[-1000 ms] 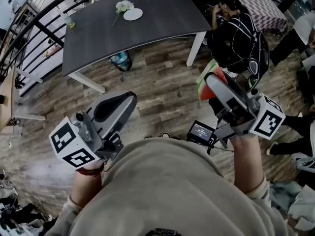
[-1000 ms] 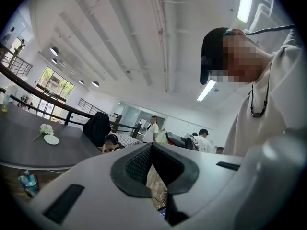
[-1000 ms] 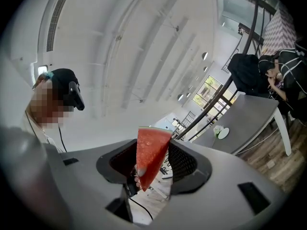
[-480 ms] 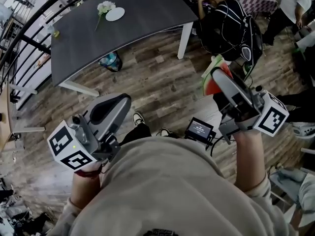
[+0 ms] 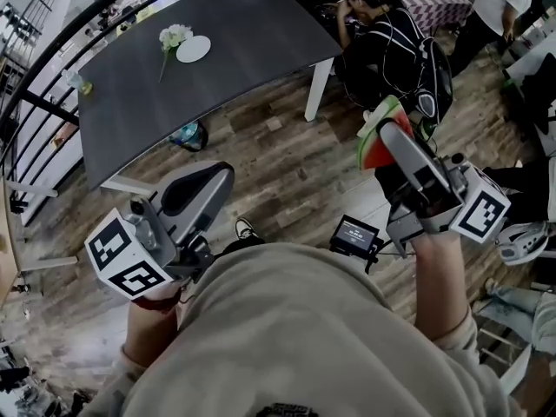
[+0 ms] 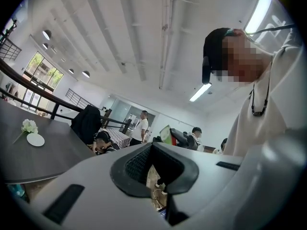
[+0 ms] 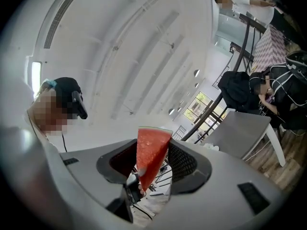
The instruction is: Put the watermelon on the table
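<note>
Dark table (image 5: 252,24) lies ahead-left, well apart from my right gripper (image 5: 388,134), whose jaws clamp a watermelon wedge (image 7: 151,150), rind end foremost.

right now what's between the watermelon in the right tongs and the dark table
In the head view, only bare wood floor lies between the watermelon and the table, up to its white leg.

table (image 5: 261,24) mostly bare | plate (image 5: 193,49), flower (image 5: 174,35) far corner | seated person (image 5: 391,46) beside
</note>
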